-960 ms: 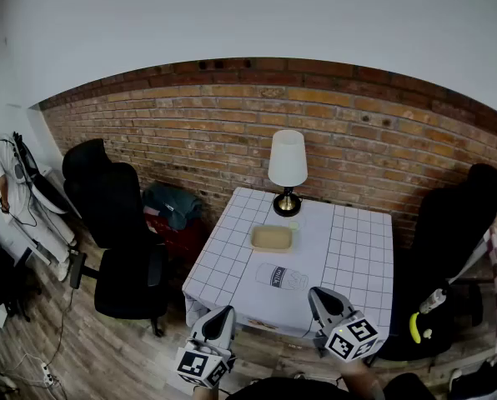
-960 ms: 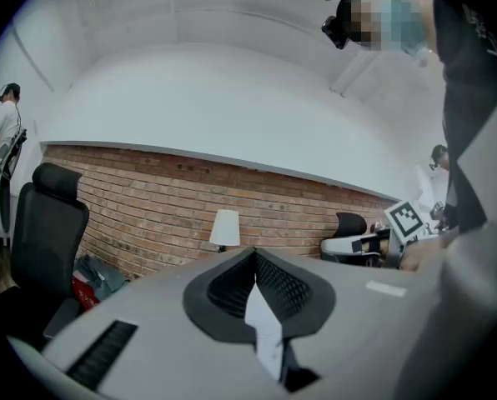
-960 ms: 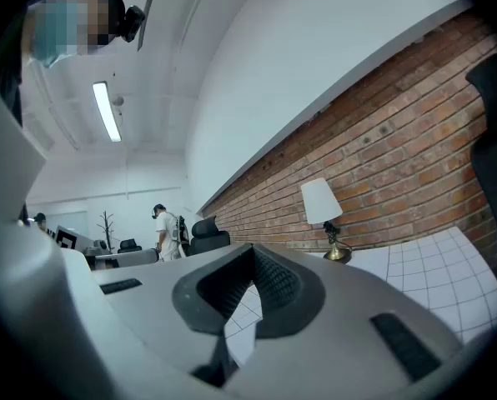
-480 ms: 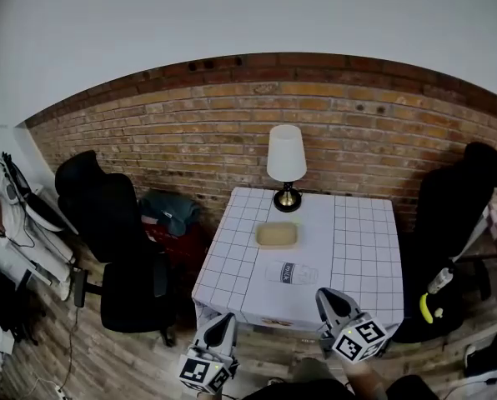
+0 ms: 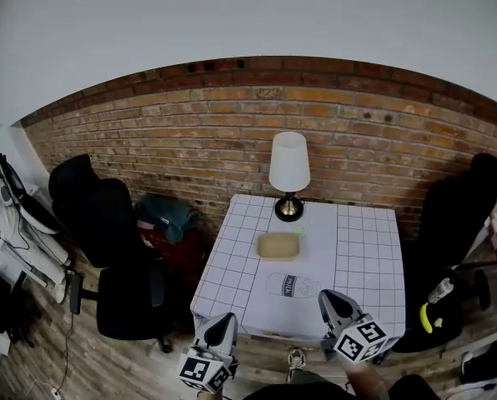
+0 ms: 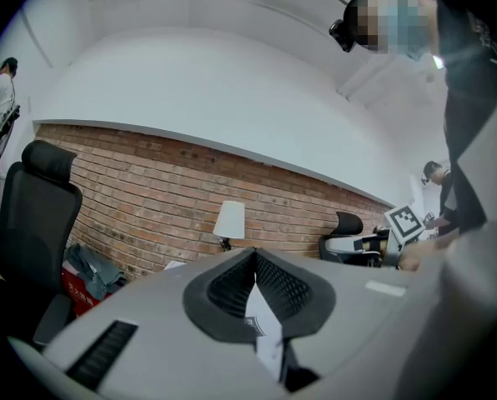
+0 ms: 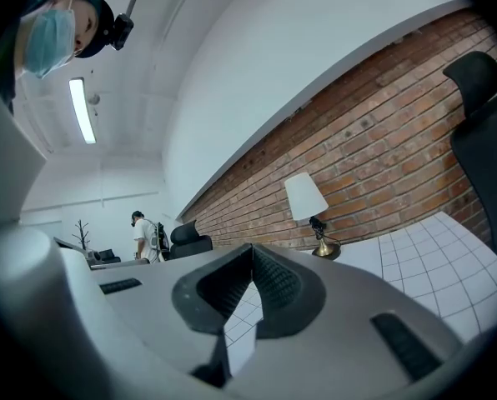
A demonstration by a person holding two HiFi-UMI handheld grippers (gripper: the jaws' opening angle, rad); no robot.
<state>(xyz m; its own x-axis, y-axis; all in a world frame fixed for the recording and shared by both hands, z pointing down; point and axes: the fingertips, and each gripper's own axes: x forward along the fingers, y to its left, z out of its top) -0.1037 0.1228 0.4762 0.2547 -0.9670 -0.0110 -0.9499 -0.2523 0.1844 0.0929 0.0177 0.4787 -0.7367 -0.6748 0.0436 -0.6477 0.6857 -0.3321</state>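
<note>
**Both tools clenched and empty, held short of the tabletop**

The left tool (image 5: 223,323) and the right tool (image 5: 328,302) are both held in the air on the person's side of the lamp (image 5: 289,163). Neither is over the tabletop (image 5: 361,257). The left tool is to the left of the lamp's line and the right tool a little to its right.

In each gripper view the two ribbed jaws meet at their tips with nothing between them. Only a sliver of the white checked cloth shows through the gap lower down. Neither tool touches anything.

The lamp has a white shade and a dark, brass-coloured foot, and it stands at the far edge of the tabletop, close to the brick wall (image 5: 148,132). Just in front of the lamp lies a shallow tan tray (image 5: 278,245). Farther from the lamp on the same line, a clear bottle (image 5: 292,284) with a dark label lies on its side, apart from the tray. Of the things on the cloth, the bottle is the nearest to both tools. It sits roughly between them and a little closer to the lamp than they are.

- **Left of the lamp:** a black office chair (image 5: 119,248) stands on the wooden floor. A teal bundle (image 5: 167,212) rests on something red between the chair and the lamp.
- **Right of the lamp:** a second black chair (image 5: 461,215) stands against the wall.
- **Far left of the lamp:** a person in white (image 5: 0,202) shows at the edge of the head view.
</note>
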